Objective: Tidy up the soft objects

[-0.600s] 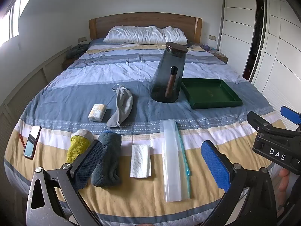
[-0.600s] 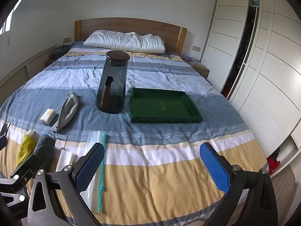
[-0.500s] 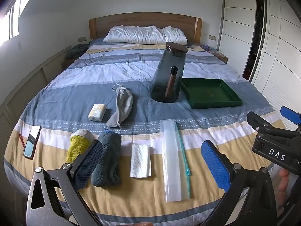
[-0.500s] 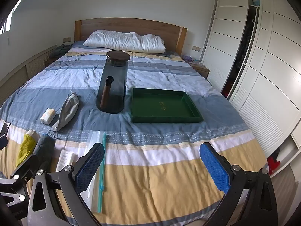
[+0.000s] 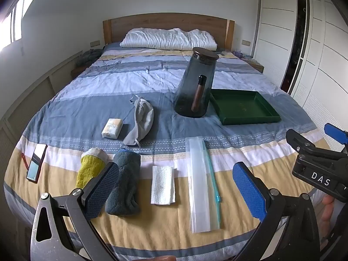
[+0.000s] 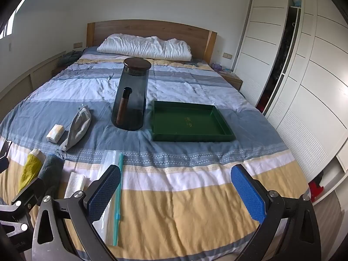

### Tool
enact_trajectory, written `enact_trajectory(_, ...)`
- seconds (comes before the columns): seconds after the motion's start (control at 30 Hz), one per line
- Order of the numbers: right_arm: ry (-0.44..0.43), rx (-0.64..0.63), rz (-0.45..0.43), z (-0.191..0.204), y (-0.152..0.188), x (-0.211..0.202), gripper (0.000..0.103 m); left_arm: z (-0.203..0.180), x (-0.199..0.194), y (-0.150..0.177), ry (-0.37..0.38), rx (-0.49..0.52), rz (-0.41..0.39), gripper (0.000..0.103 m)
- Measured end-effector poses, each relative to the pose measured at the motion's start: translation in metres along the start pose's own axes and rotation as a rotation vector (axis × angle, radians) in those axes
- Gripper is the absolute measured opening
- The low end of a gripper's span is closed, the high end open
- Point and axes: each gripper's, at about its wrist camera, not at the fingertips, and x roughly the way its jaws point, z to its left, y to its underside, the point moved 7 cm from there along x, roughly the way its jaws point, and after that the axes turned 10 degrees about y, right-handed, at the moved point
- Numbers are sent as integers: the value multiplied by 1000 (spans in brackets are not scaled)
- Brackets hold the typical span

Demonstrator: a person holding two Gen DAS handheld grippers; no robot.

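Observation:
On the striped bed near its foot lie a rolled yellow cloth [image 5: 89, 169], a rolled dark teal towel [image 5: 125, 182], a folded white cloth [image 5: 163, 184] and a clear zip bag [image 5: 202, 182]. Farther back lie a grey pouch [image 5: 142, 119] and a small soap-like packet [image 5: 112, 128]. An empty green tray [image 6: 191, 121] sits right of a dark glass jar [image 6: 131, 97]. My left gripper [image 5: 176, 191] is open and empty above the bed's foot. My right gripper [image 6: 176, 193] is open and empty, to the right of it.
A phone [image 5: 36, 163] lies at the bed's left edge. White pillows [image 5: 168, 39] and a wooden headboard are at the far end. White wardrobes [image 6: 304, 87] line the right wall. A low ledge runs along the left wall.

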Motion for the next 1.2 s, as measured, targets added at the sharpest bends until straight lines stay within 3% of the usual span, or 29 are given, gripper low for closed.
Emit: enact_trajectory(1.2,2,-3,-5,2,-3,-1,103,0,2,-2,17,6,7,102)
